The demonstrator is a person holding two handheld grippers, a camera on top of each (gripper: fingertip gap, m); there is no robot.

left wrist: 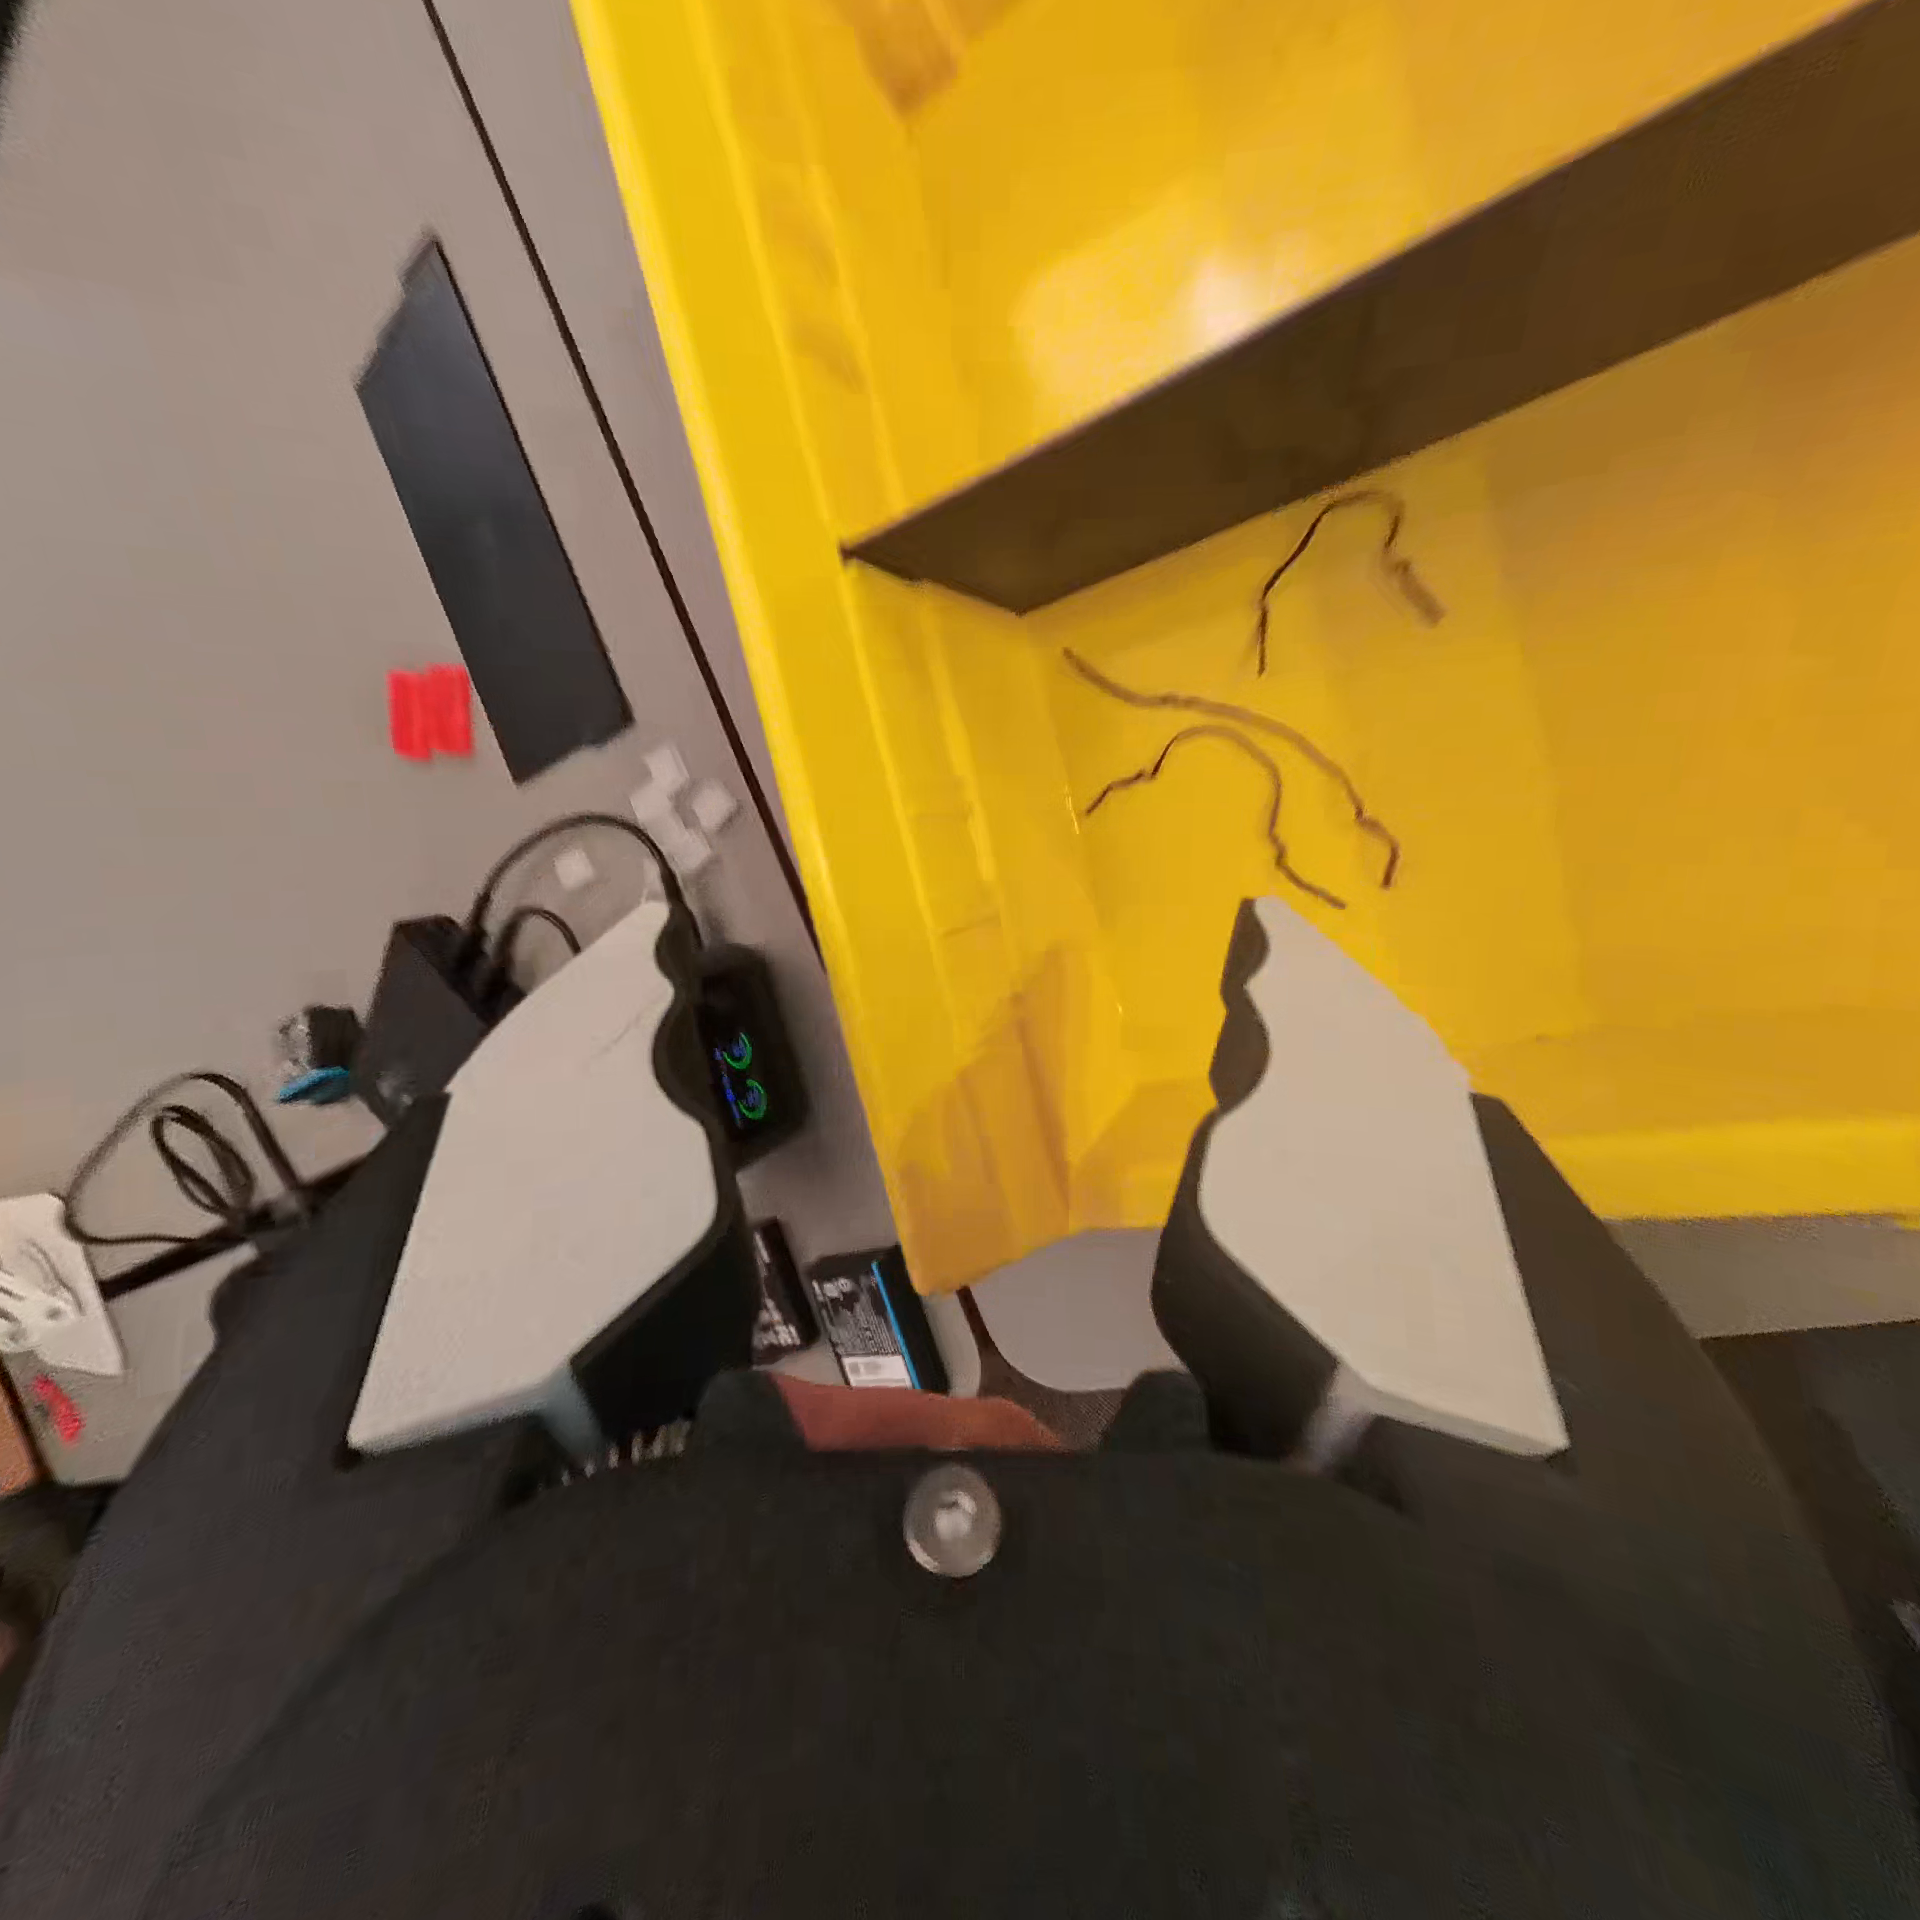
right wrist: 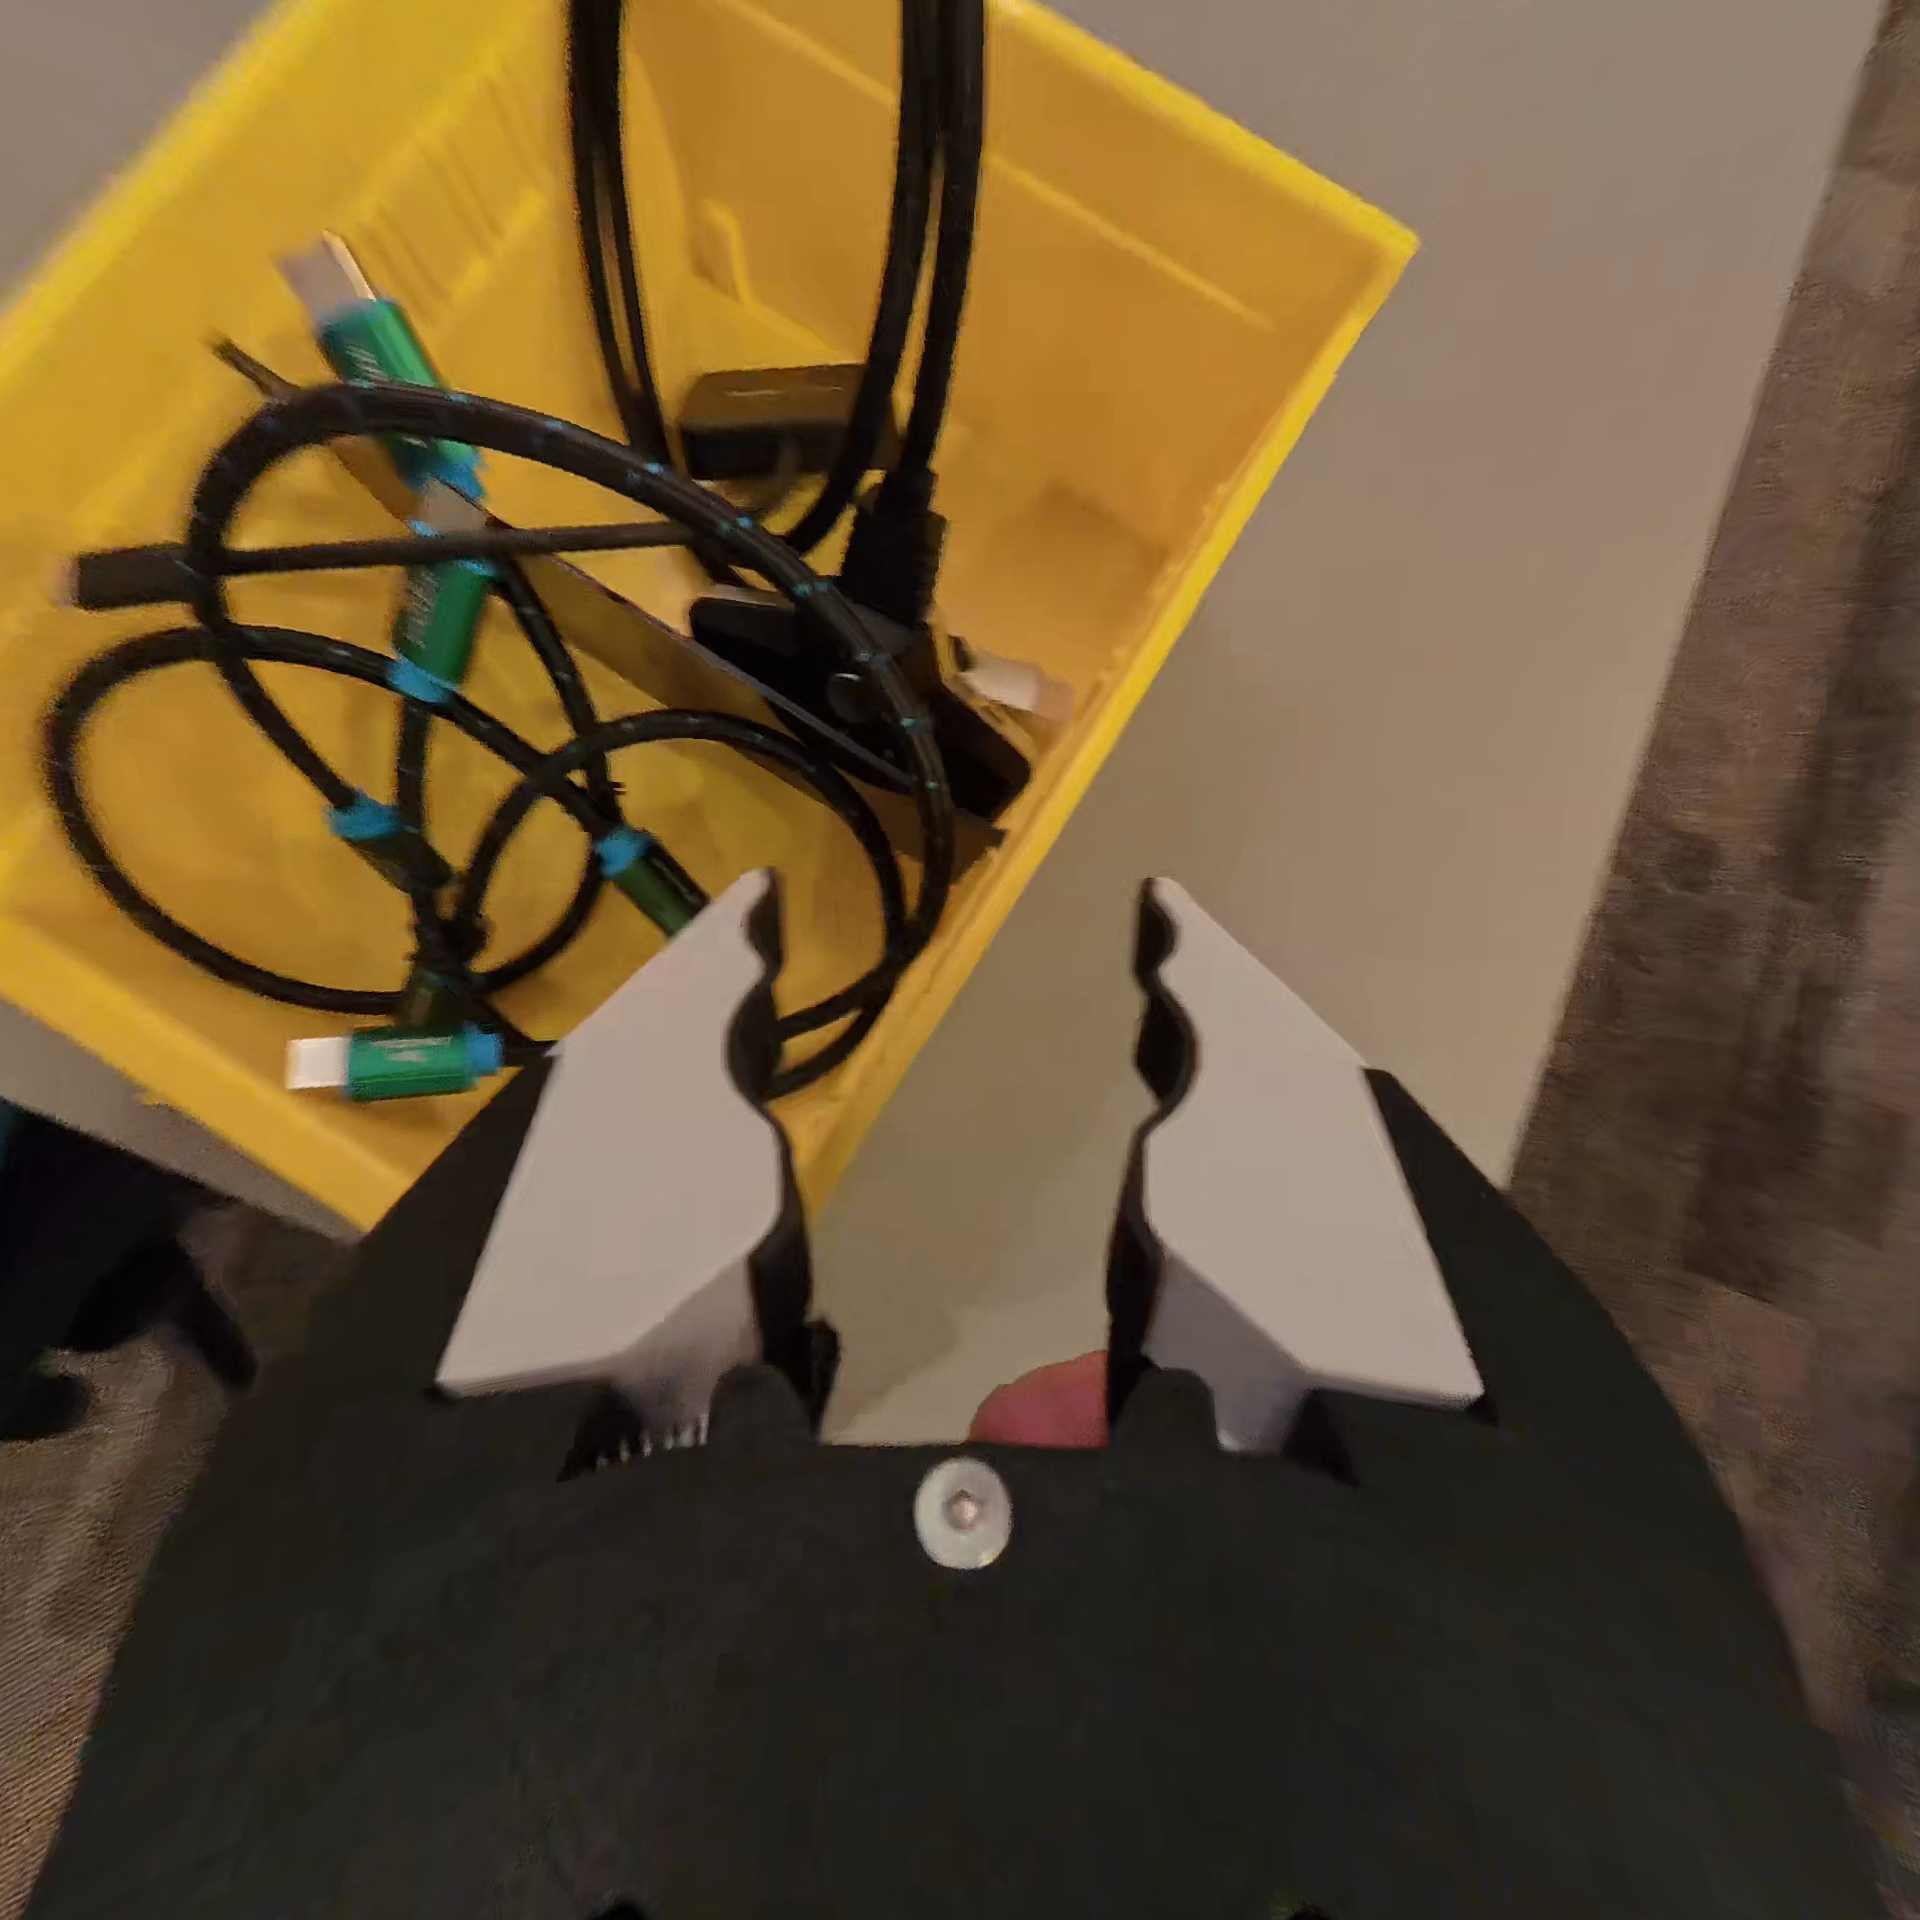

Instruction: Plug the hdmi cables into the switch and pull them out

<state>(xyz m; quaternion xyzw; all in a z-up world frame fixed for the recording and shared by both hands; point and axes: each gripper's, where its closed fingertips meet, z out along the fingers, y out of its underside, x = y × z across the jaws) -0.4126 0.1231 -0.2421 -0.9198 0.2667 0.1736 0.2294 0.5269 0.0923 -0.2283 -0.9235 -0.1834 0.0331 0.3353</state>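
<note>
While both views are smeared by blur, the main layout reads clearly enough.

Left wrist view: grey bench (left wrist: 208, 520). Near its left edge, looped black cords (left wrist: 197, 1153) and a small black box (left wrist: 421, 997) with cords plugged in. Farther back, a flat dark slab (left wrist: 488, 520) with a red tag (left wrist: 429, 712) just beside it. A small black device with green-lit rings (left wrist: 743, 1070) sits next to the left finger (left wrist: 561, 1174). Left claw (left wrist: 956, 914) wide open, holding nothing, tips over the near corner of the yellow bin (left wrist: 935, 935). A dark divider (left wrist: 1299, 436) crosses the bin; thin dark twist ties (left wrist: 1247, 769) lie on the floor of the near compartment.

Right wrist view: the bin (right wrist: 1195, 665) sits on the pale bench (right wrist: 1403, 727) near its right edge, carpet (right wrist: 1787, 831) beyond. Inside, a tangle of braided black HDMI cables (right wrist: 260, 935) with green plugs (right wrist: 416, 1060) and blue collars fills the left part. The divider (right wrist: 665, 644) runs under the loops. A black switch (right wrist: 779, 416) lies toward the bin's far middle; plain black cords (right wrist: 613, 208) rise out the top of frame; whether any is plugged into it, cannot tell. Right claw (right wrist: 956, 883) open, empty, tips above the bin's near right rim.
</note>
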